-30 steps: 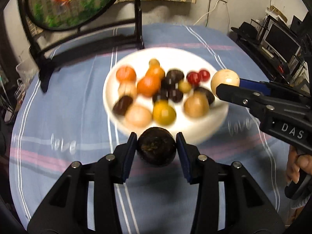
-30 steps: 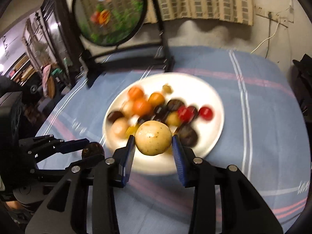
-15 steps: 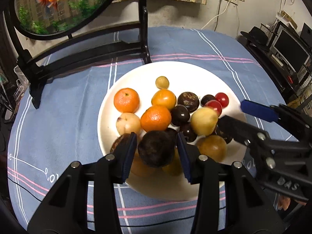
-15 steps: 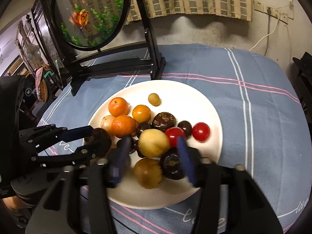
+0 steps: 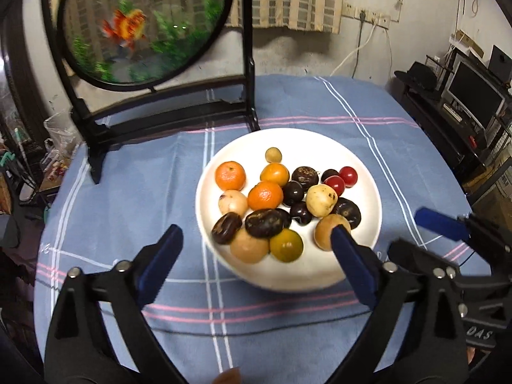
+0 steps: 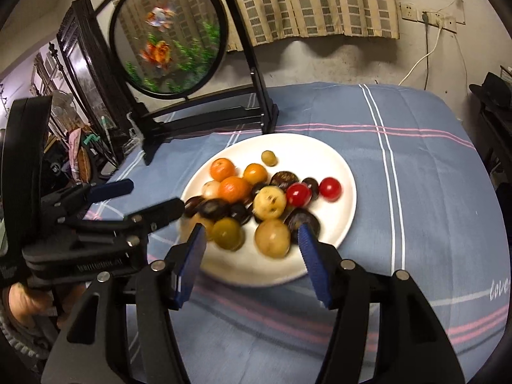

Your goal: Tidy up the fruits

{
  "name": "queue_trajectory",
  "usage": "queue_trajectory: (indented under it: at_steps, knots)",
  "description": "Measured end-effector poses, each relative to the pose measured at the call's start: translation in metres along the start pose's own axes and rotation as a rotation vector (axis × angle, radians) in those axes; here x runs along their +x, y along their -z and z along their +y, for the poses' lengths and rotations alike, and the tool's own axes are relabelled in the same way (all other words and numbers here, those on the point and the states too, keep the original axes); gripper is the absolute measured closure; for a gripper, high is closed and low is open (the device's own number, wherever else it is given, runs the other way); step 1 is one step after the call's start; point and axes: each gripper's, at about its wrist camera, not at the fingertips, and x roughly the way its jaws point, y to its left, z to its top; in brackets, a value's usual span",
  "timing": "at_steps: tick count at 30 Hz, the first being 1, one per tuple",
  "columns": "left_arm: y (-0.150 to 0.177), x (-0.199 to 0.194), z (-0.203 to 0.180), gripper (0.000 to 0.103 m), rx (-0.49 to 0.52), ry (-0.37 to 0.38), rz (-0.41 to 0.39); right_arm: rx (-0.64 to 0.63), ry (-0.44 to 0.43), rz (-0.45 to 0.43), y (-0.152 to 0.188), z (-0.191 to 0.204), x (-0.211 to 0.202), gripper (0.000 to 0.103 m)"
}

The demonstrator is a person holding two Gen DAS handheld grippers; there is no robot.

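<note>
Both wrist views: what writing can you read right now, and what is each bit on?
"DAS" on the right gripper body, lower right of the left wrist view.
"love", cut off by the frame edge, on the tablecloth.
Embossed lettering on the left gripper body: too blurred to read.
Faint marks on the tablecloth's left edge: unreadable.

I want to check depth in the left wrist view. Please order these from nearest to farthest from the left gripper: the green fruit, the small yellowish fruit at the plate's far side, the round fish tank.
1. Green fruit: plate's near edge, just ahead of the open left gripper.
2. Small yellowish fruit: plate's far side.
3. Fish tank: beyond the plate, upper left.
</note>
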Motion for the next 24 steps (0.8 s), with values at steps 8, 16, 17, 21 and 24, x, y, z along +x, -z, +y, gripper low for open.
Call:
queue_trajectory:
  at_steps: [8, 16, 17, 21, 24]
  knots:
    - [0.017, -0.052, 0.011, 0.002, -0.073, 0.036, -0.011, -0.024, -0.017, -0.027, 0.03, 0.023, -0.054, 0.042]
    - [0.042, -0.09, 0.009, 0.002, -0.041, -0.055, -0.072, -0.05, -0.037, -0.034, 0.053, 0.043, -0.081, 0.042]
    - [0.045, -0.092, 0.007, 0.002, -0.031, -0.071, -0.077, -0.048, -0.042, -0.035, 0.056, 0.044, -0.083, 0.042]
    - [0.06, -0.101, 0.004, 0.002, -0.004, -0.085, -0.063, -0.051, -0.06, -0.023, 0.065, 0.049, -0.09, 0.042]
    - [0.068, -0.102, 0.005, 0.002, -0.017, -0.066, -0.024, -0.05, -0.075, -0.019, 0.067, 0.053, -0.092, 0.042]
